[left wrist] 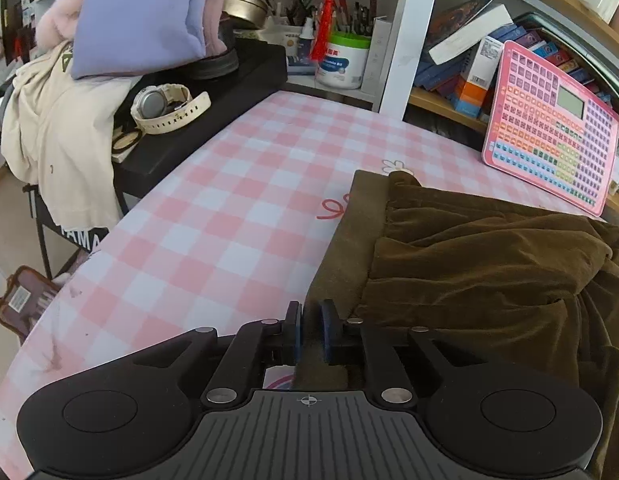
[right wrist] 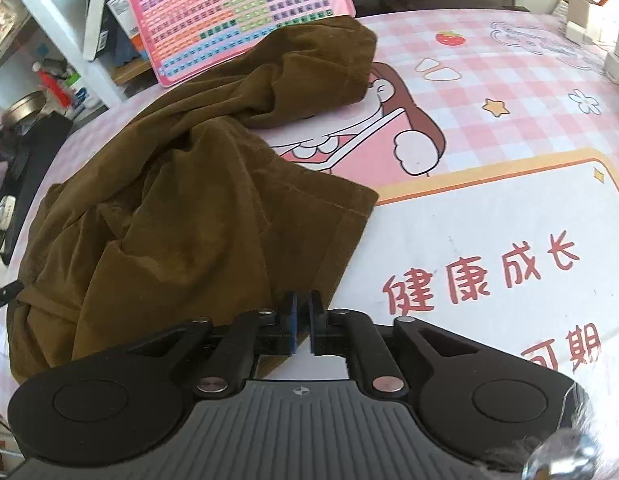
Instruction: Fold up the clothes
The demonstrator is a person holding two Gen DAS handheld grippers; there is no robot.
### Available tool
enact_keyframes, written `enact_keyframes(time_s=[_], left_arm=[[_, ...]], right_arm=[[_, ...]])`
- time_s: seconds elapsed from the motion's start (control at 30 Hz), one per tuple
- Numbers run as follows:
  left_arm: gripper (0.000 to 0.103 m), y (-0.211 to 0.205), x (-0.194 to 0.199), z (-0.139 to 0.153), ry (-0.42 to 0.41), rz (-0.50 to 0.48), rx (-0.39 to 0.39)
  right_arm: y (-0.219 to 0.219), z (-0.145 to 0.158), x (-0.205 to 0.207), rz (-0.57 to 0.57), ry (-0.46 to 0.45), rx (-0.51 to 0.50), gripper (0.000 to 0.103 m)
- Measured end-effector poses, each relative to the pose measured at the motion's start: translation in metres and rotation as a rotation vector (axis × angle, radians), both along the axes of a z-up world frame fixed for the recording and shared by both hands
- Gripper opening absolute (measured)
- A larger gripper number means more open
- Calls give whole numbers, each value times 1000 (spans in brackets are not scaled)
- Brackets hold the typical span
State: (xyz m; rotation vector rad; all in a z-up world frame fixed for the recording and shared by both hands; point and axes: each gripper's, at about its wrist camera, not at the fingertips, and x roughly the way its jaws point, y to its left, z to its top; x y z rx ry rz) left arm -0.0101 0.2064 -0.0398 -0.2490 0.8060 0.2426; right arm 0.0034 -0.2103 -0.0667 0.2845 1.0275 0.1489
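A brown velvety garment [left wrist: 469, 264] lies rumpled on the pink checked table mat [left wrist: 213, 216]. My left gripper [left wrist: 311, 334] is shut on its near left edge, at the ribbed waistband. In the right wrist view the same brown garment [right wrist: 181, 208] spreads left and away, with one leg reaching toward the pink board. My right gripper [right wrist: 303, 320] is shut on the garment's near hem corner, low over the mat [right wrist: 489, 216].
A pink keyboard-style toy board [left wrist: 549, 128] leans on the bookshelf at the back. A black stand [left wrist: 205, 120] holds a white watch [left wrist: 169, 108], and cream and lilac clothes hang at left. White boxes [right wrist: 589, 20] sit far right.
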Motion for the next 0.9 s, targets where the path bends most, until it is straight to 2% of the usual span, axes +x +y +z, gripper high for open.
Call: enact_keyframes(time_s=[0.07,0.17,0.4,0.47,0.6,0.77,0.9], left_arm=[[17,4,-4,2,-9,8,-1],[16,8,-11,8,-41,27,-2],[16,1,-25,25,-157,-23,-30],[16,-2,-28,29,-182,-41,-35],[16,-13,-31,21,-149,-94,-22],[16,-14,-33,9,-87,-106,-24],[16,-14,-38,-1,-46,-125,-15]], right_arm=[[-3,2,-1,-17,-9,-4,19],[-12,6,-4,-49,-25,-5,24],[-29,10,0,-125,-29,14,31],[-28,12,3,-132,-34,33,36],[-19,12,14,-108,-33,16,39],[-1,7,39,-65,-39,-96,40],[13,-1,48,-44,-28,-171,44]])
